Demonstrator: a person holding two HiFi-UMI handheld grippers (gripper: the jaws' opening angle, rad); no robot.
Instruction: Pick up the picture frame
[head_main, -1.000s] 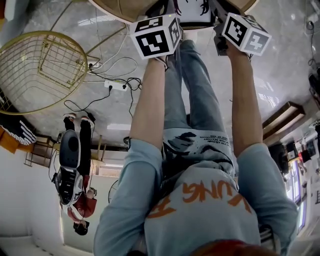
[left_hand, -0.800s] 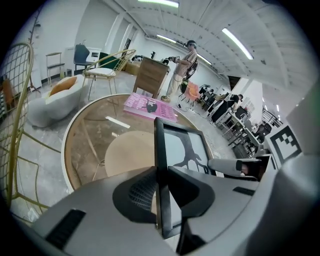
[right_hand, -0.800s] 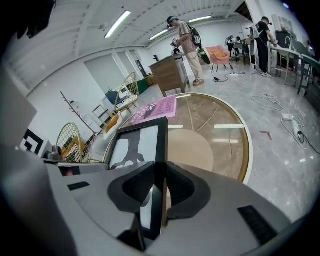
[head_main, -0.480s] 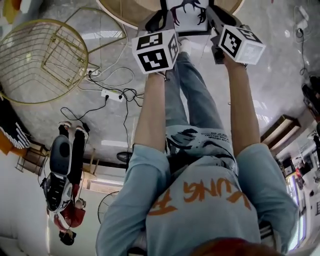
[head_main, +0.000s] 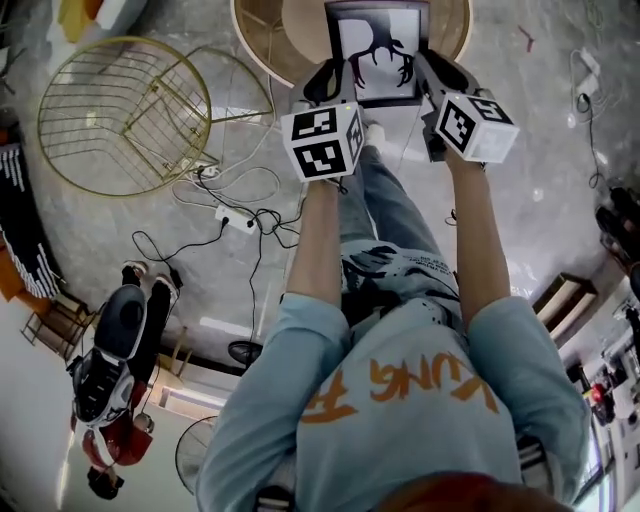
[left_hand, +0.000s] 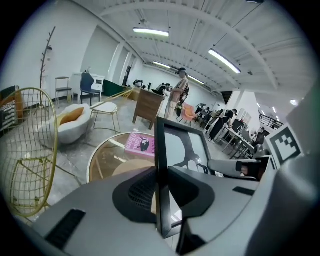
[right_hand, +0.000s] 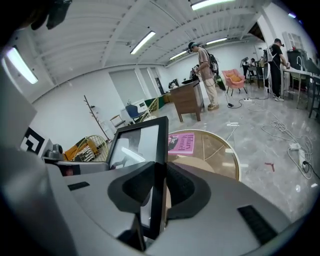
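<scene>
The picture frame (head_main: 378, 50) is black, with a white picture of dark antlers. It hangs in the air above the round glass table (head_main: 270, 30), held upright by its two side edges. My left gripper (head_main: 327, 80) is shut on its left edge, and in the left gripper view that edge (left_hand: 161, 150) stands clamped between the pads of the left gripper (left_hand: 161, 200). My right gripper (head_main: 436, 75) is shut on the right edge. In the right gripper view the frame (right_hand: 142, 140) is pinched in the right gripper (right_hand: 159, 195).
A pink book (left_hand: 141, 144) lies on the glass table (left_hand: 100, 155). A gold wire chair (head_main: 120, 110) stands to the left, with a power strip and cables (head_main: 238, 215) on the floor. A person (right_hand: 205, 80) stands by a wooden desk far behind.
Both grippers have risen together with the frame held between them. The frame now stands farther above the table, and more of it shows in the head view.
</scene>
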